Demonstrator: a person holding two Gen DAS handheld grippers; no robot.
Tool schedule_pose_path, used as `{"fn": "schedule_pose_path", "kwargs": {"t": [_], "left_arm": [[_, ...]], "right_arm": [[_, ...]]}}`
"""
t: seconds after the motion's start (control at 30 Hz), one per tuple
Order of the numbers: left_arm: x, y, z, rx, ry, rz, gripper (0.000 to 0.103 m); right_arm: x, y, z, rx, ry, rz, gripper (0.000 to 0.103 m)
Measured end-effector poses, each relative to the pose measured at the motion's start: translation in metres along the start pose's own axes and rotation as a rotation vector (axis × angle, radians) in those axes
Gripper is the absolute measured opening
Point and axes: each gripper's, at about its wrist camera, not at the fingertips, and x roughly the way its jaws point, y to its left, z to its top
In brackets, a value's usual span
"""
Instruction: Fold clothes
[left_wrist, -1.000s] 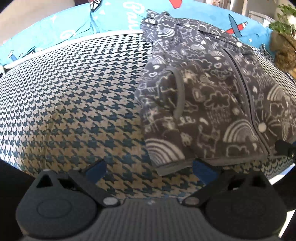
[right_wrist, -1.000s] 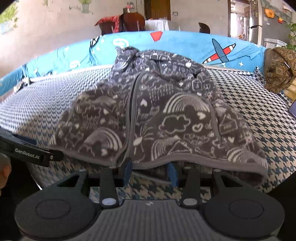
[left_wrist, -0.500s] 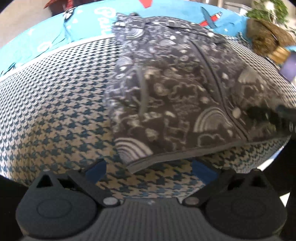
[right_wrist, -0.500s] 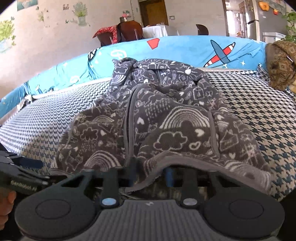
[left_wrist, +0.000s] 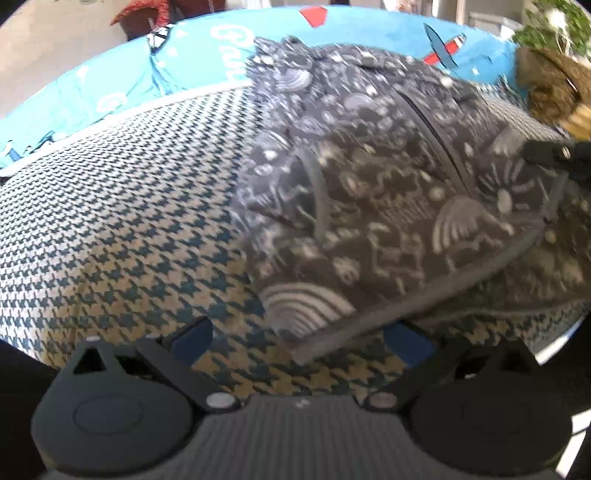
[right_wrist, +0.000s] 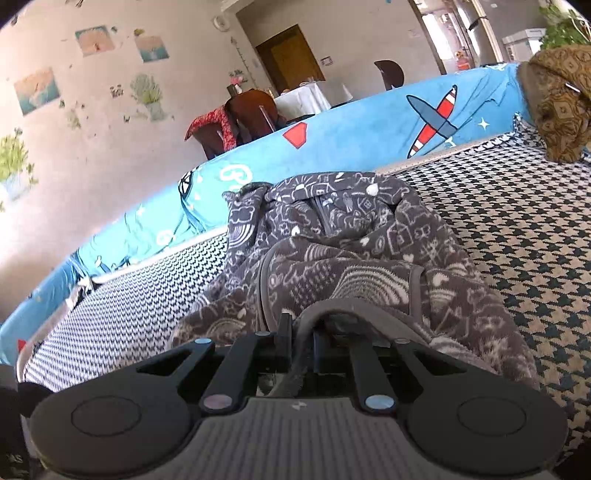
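Between the right claw's (right_wrist: 299, 341) two fingers, the grey bound hem of the patterned fleece jacket (right_wrist: 343, 258) is pinched: the jaws have just been closing and now stand nearly together, with the hem bunched up into an arch just above them and a strand of the edge running down between the fingers toward the camera. From that grip the jacket spreads away over the houndstooth bed cover (right_wrist: 517, 229), its zip line running up the middle to the collar at the far end, which lies against the blue cartoon-print sheet (right_wrist: 369, 125) with a red and blue aeroplane on it.

At the left claw (left_wrist: 299, 338) the blue-padded fingers stand wide apart. The jacket's near corner, with a pale rainbow print, hangs over the gap between them, but neither pad presses on it; the fabric's hem passes just in front of the right-hand pad. The picture from this side is blurred over the jacket. The right claw's dark finger shows at the right edge of that view, at the lifted hem, where a fold of the jacket is raised off the cover.

Farther out, a brown patterned cloth (right_wrist: 557, 99) sits at the bed's far right corner. Beyond the bed are a wall with flower stickers, a brown door (right_wrist: 291, 55) and a chair draped with red fabric (right_wrist: 221, 125).
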Motion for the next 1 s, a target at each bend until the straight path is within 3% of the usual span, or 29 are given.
{"fn": "schedule_pose_path", "kwargs": {"t": [0.17, 0.33, 0.57, 1.0], "left_arm": [[0.002, 0.013, 0.010, -0.050, -0.013, 0.028, 0.103], [0.009, 0.024, 0.023, -0.103, -0.007, 0.117, 0.103], [0.014, 0.046, 0.048, -0.160, -0.028, 0.186, 0.103], [0.029, 0.055, 0.067, -0.178, -0.021, 0.167, 0.103]], "right_arm": [[0.001, -0.001, 0.001, 0.017, -0.010, 0.009, 0.012], [0.003, -0.001, -0.003, 0.000, 0.000, -0.007, 0.012], [0.003, 0.003, -0.013, -0.052, 0.048, -0.021, 0.014], [-0.005, 0.035, -0.041, -0.241, 0.133, 0.075, 0.030]]}}
